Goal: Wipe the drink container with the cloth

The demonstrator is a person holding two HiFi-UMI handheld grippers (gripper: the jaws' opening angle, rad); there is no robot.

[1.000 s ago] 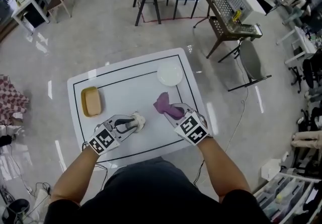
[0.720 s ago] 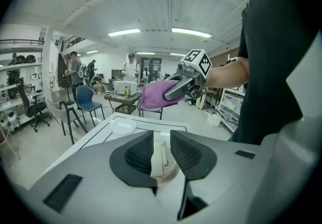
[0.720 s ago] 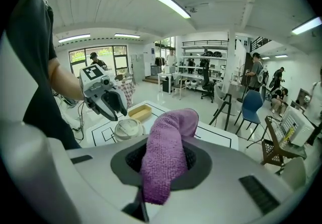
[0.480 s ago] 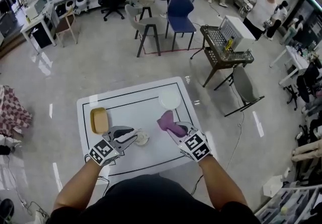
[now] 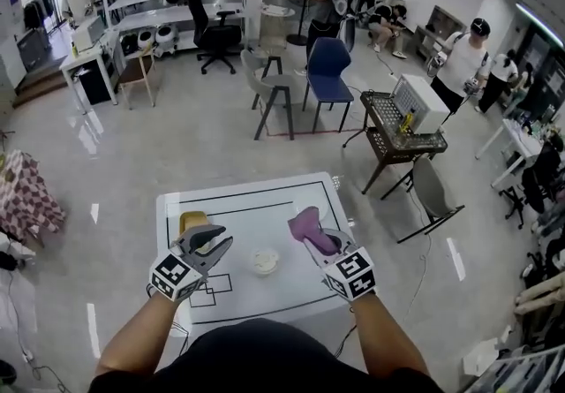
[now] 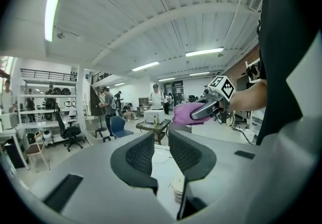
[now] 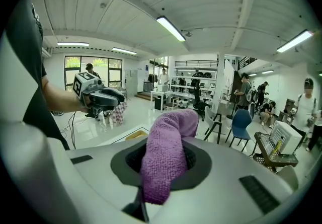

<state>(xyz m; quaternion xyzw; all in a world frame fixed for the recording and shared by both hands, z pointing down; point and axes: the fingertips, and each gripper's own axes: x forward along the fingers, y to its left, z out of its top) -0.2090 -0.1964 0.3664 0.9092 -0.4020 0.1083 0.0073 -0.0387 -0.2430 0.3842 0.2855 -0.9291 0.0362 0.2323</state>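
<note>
My right gripper squeezes the purple cloth, my left gripper is a bit open and empty, and the cup sits at the lower middle on the table, so I think I must grab it next.

The left gripper has its jaws slightly apart, nothing between them. Beneath them a pale drink container stands on the white tabletop. Opposite, the right gripper clamps a purple cloth in the air.
</note>
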